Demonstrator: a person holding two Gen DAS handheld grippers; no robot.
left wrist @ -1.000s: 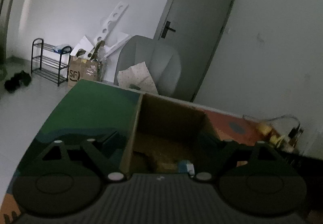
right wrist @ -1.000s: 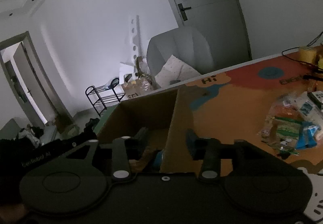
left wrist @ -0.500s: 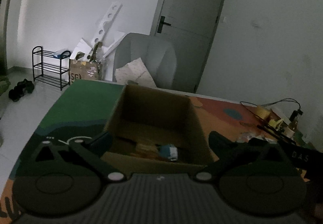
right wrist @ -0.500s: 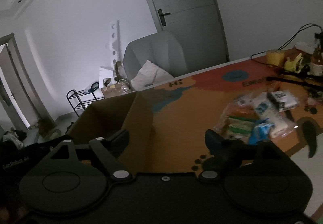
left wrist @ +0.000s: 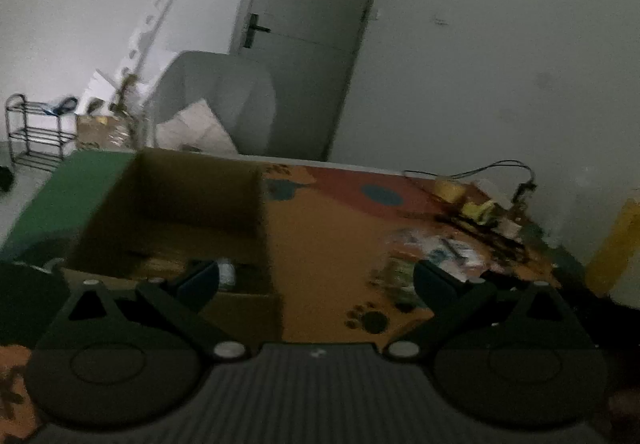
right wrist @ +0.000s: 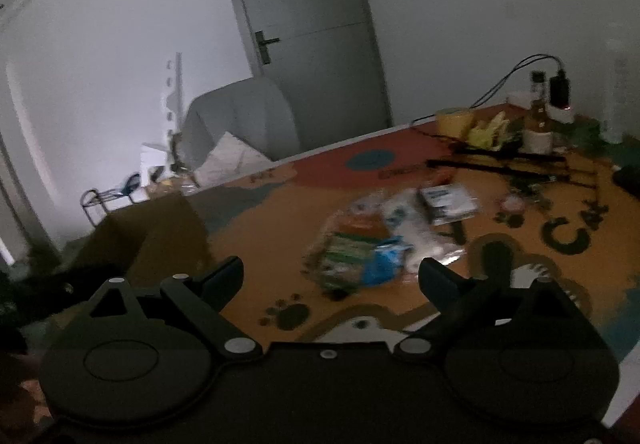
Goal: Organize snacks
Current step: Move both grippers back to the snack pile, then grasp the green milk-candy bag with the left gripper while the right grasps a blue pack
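**Both grippers empty, turning to the snack pile**

Nearest, the right gripper [right wrist: 332,276] has just been spreading its jaws and now stands wide with nothing between them; the left gripper [left wrist: 316,280] is likewise spread wide and empty. Just beyond the right gripper's fingertips lies the pile of snack packets [right wrist: 384,240] on the orange play mat [right wrist: 256,244], a blue wrapper and a green-striped pack at its near edge, a boxed pack further back. To the left sits the open cardboard box [left wrist: 176,212], with a few items dim in its bottom. Behind stand a grey chair [left wrist: 224,100] and a door [right wrist: 308,28].

The step in hand looks like reaching for the next packet. Best to single out one near-edge wrapper, come down over it squarely, and pinch its body rather than a loose crinkly corner.
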